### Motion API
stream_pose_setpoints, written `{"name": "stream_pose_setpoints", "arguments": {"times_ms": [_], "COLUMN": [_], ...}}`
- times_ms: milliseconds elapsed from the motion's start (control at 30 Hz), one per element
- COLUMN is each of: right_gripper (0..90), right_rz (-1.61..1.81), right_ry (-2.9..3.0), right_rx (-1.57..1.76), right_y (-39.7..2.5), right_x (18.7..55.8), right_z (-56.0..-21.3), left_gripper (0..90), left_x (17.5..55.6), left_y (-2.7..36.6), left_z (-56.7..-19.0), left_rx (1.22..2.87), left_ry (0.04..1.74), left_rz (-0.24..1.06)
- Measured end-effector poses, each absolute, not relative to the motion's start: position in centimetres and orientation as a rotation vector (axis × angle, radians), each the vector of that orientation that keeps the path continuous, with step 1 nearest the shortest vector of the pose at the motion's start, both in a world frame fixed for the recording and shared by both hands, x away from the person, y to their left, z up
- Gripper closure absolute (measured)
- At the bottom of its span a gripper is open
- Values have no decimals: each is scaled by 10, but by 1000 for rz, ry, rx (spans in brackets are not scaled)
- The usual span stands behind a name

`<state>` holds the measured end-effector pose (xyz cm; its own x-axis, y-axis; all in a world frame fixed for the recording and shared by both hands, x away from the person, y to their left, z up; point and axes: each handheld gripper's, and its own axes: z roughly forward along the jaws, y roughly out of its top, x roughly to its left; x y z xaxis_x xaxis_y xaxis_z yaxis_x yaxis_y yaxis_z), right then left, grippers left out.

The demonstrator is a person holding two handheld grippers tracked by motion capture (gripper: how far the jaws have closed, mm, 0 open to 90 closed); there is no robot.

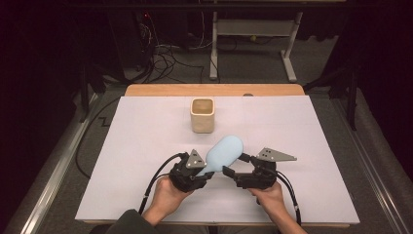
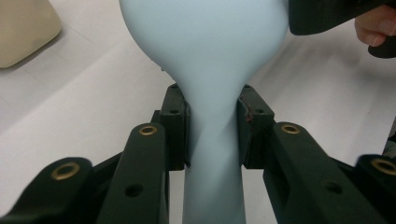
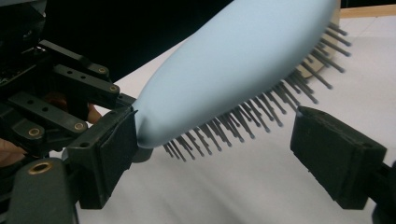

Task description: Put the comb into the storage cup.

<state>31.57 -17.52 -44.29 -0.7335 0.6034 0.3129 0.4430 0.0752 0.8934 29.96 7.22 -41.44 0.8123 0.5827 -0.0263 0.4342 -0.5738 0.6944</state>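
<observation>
We have the pale blue plastic hairbrush [image 1: 225,152] lifted just off the white worktop [image 1: 122,161], near its front edge, its oval head angled up and away toward the cream square ceramic cup [image 1: 202,115] that stands well apart behind it; in the right claw view the dark bristles face downward toward the sheet.

Our left claw [image 2: 212,126] is closed firmly on the narrow neck of the brush, where the handle widens into the head; both pads press the plastic, with the handle running back between the jaws.

Our right claw [image 3: 224,154] stands wide apart around the lower part of the head; one pad touches or nearly touches the smooth blue back, the other sits clear below the bristle tips, so it has hold of nothing.

We judge the risks as follows: if the right claw closes here, one pad would press into the bristles, bending them or sliding off the rounded back; the smooth tapered neck could twist in the left claw under that push; a slip would drop the brush onto the worktop, though the cup looks far enough away to be safe.
</observation>
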Motion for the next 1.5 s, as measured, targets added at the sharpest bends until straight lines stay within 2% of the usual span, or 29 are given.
{"name": "stream_pose_setpoints", "arguments": {"times_ms": [600, 1000, 1233, 1267, 1333, 1400, 1500], "right_gripper": [137, 165, 239, 284, 304, 376, 426], "right_rz": [1766, 1794, 1815, 1818, 1819, 1829, 1815], "right_ry": [2244, 2256, 2273, 2284, 2288, 2300, 2313], "right_rx": [1097, 1145, 1174, 1178, 1184, 1189, 1165], "right_y": [-155, -150, -151, -152, -152, -153, -152], "right_x": [323, 326, 328, 328, 328, 329, 329], "right_z": [-444, -447, -446, -445, -444, -440, -436], "left_gripper": [691, 690, 690, 690, 690, 690, 691], "left_x": [296, 297, 298, 298, 298, 299, 299], "left_y": [59, 57, 57, 57, 57, 57, 57], "left_z": [-413, -414, -415, -415, -415, -415, -414], "left_rx": [2265, 2263, 2266, 2268, 2266, 2266, 2271], "left_ry": [688, 692, 694, 693, 696, 697, 698], "left_rz": [276, 280, 278, 275, 275, 273, 280]}}
